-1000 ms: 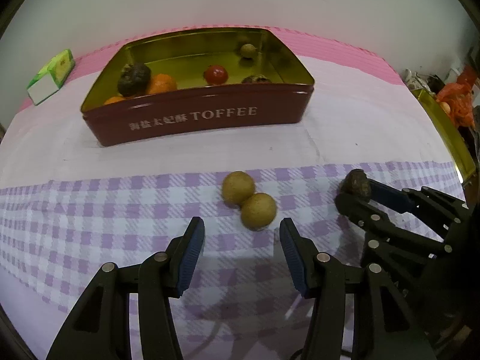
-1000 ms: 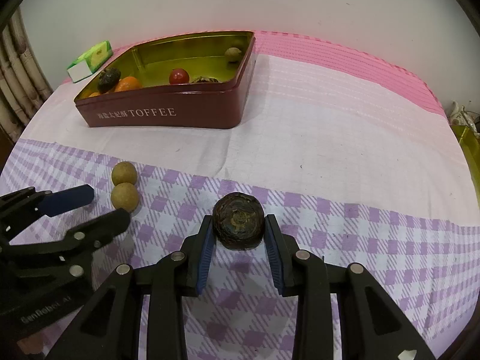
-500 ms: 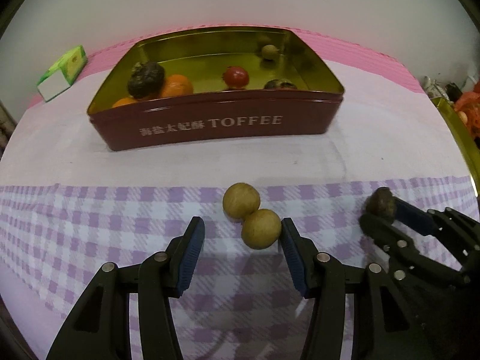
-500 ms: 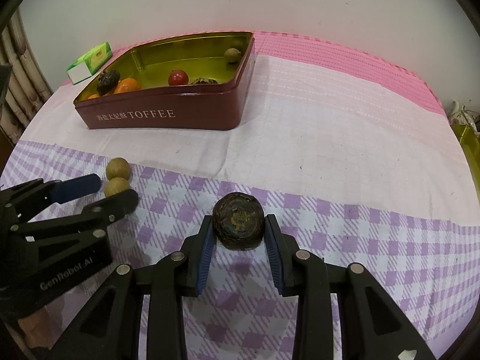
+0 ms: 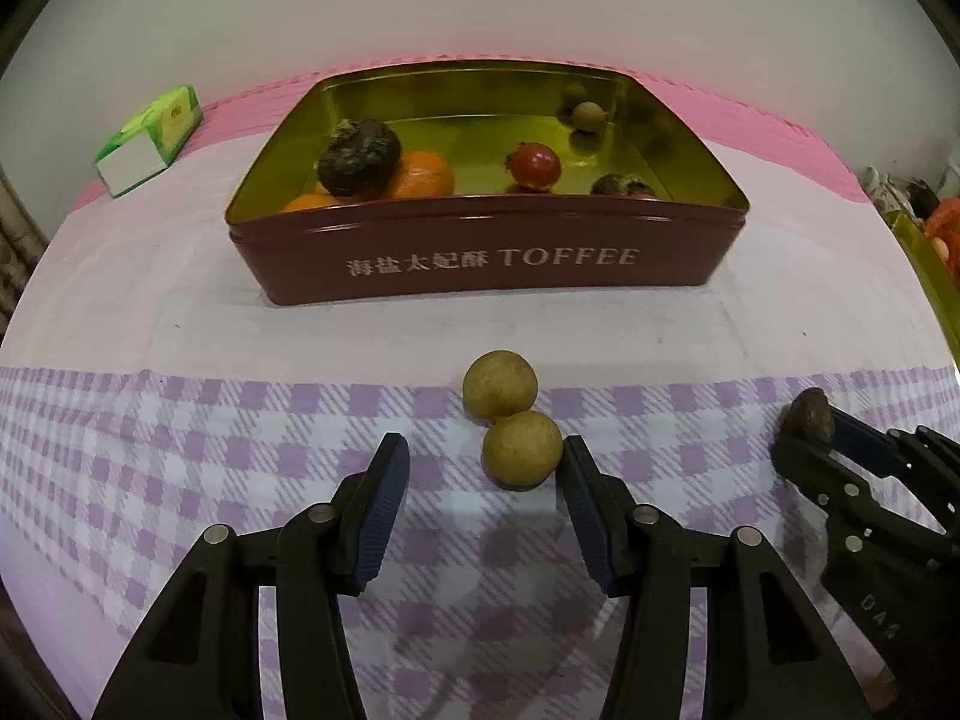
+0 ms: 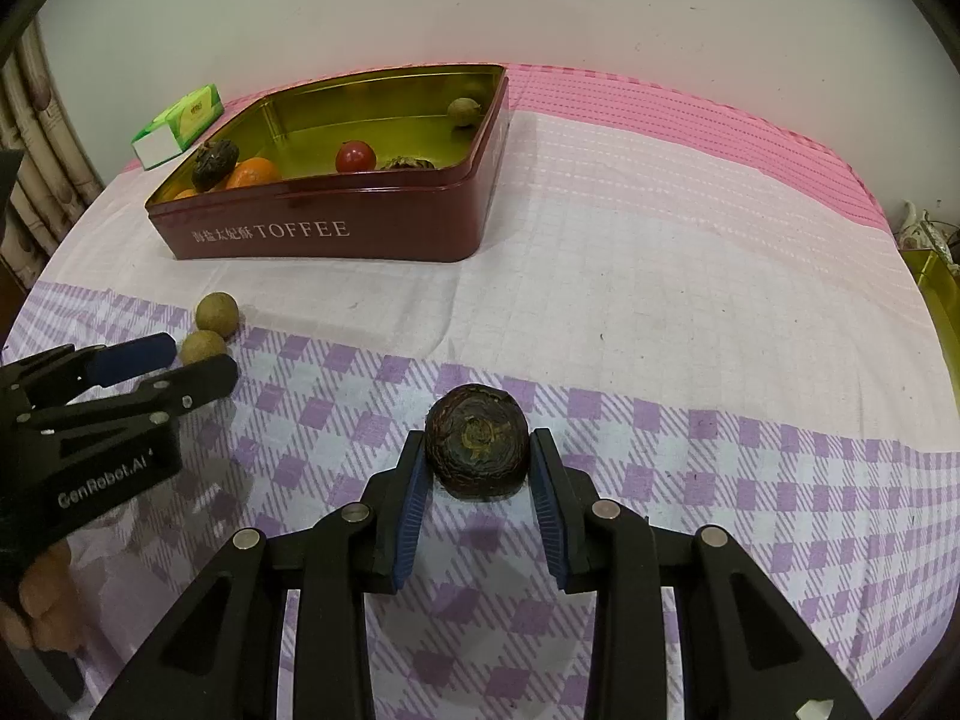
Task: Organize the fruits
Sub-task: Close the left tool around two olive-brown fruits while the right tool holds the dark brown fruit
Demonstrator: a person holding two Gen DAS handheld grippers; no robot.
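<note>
Left wrist view. Left claw (image 5: 480,480) open at lower centre, straddling the nearer of two tan fruits (image 5: 522,450). Its right pad touches that fruit; the left pad stands well clear. The second tan fruit (image 5: 500,385) sits touching it, just behind. Step in hand, as I judge: lining up for a grasp. Next move calls for centring, then closing without nudging the neighbour. Tin (image 5: 486,252) in upper centre, on the desk (image 5: 180,312). Count inside: two dark fruits, one large (image 5: 359,157), one low at the front wall (image 5: 621,185); two orange pieces showing (image 5: 420,175); one red fruit (image 5: 534,165); one small tan fruit at the back (image 5: 587,116). One green box (image 5: 150,141) at upper left.

Right wrist view. Right claw (image 6: 478,468) at lower centre, pads pressed on one dark fruit (image 6: 477,447) resting on the checked cloth. Ready to lift and carry to the tin at upper left, I judge. Left claw enters at left edge.
</note>
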